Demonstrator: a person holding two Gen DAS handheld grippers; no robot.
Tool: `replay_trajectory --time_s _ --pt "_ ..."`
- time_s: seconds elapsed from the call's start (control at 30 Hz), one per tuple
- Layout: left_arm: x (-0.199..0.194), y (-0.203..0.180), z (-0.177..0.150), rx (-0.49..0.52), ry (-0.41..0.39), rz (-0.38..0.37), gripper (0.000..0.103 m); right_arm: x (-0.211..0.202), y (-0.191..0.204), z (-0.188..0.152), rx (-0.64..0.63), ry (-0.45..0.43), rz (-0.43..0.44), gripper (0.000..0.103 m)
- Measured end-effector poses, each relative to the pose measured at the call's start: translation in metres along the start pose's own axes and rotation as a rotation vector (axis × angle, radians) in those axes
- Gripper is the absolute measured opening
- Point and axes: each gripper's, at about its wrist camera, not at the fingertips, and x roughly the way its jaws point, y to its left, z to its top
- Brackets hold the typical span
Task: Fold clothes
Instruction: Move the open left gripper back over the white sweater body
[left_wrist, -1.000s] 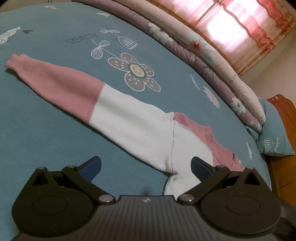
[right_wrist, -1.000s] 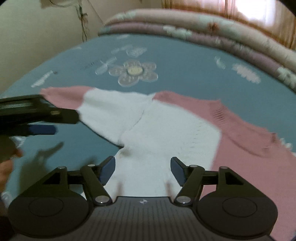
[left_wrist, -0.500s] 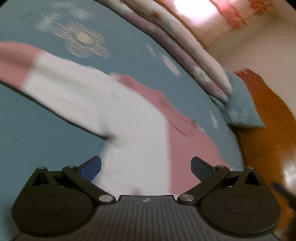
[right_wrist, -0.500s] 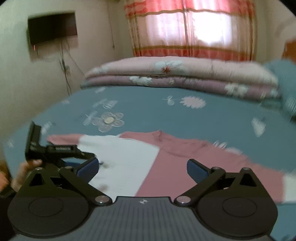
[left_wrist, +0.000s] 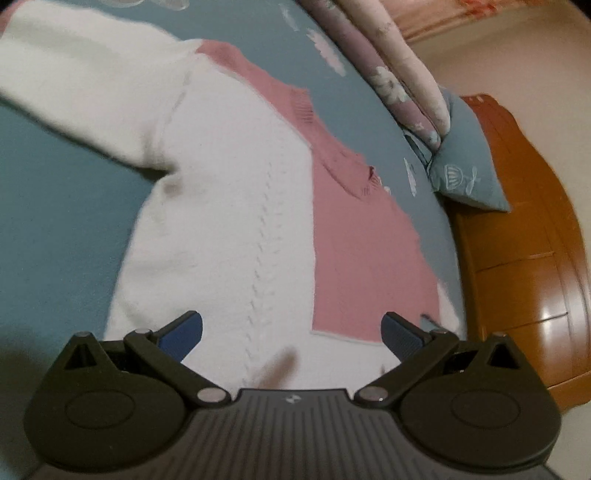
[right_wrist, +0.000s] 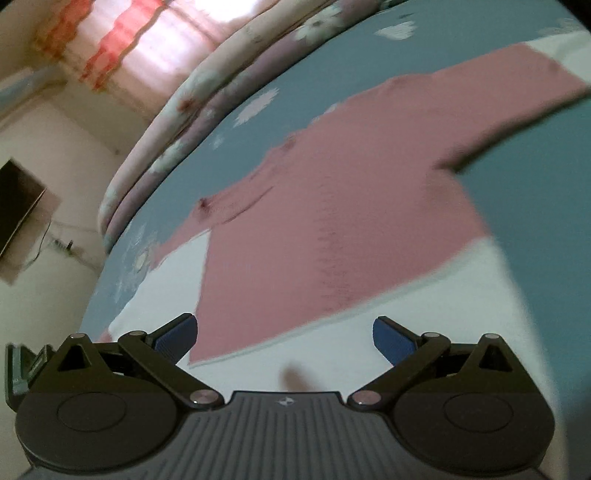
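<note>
Both grippers come in low over the pink-and-white sweater (left_wrist: 236, 206) spread flat on the blue bedsheet (left_wrist: 55, 229) — the left gripper (left_wrist: 291, 334) spread wide over the white hem at 6 o'clock, nothing between its pads, and the right gripper (right_wrist: 284, 334) with jaws that have just been opening to full width, empty too, over the hem band below the pink half. The danger, I'd say, is the soft knit: a pinch could catch only the top layer or snag the bedsheet underneath — and uneven grabs would skew the fold.
</note>
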Motion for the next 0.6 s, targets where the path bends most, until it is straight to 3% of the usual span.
replay_trajectory --time_s 0.13,0.2,0.27,0.43,0.6 --pt "-0.019 0.007 0.009 -0.015 -0.058 0.083 0.102 -0.026 -0.023 -0.005 0.025 0.003 -0.074 0.103" --pt "-0.027 0.007 0.009 -0.031 -0.089 0.086 0.102 -0.039 -0.028 -0.007 0.052 -0.001 -0.119 0.103" --pt "-0.03 0.001 0.006 -0.013 -0.101 0.076 0.102 -0.047 -0.02 -0.01 0.05 -0.011 -0.088 0.103" --pt "-0.006 -0.024 -0.005 0.085 -0.005 0.022 0.102 -0.041 0.003 -0.018 0.001 0.015 -0.048 0.103" --pt "0.014 -0.044 -0.02 0.177 0.052 0.103 0.102 -0.026 -0.016 -0.032 0.049 0.039 -0.075 0.103"
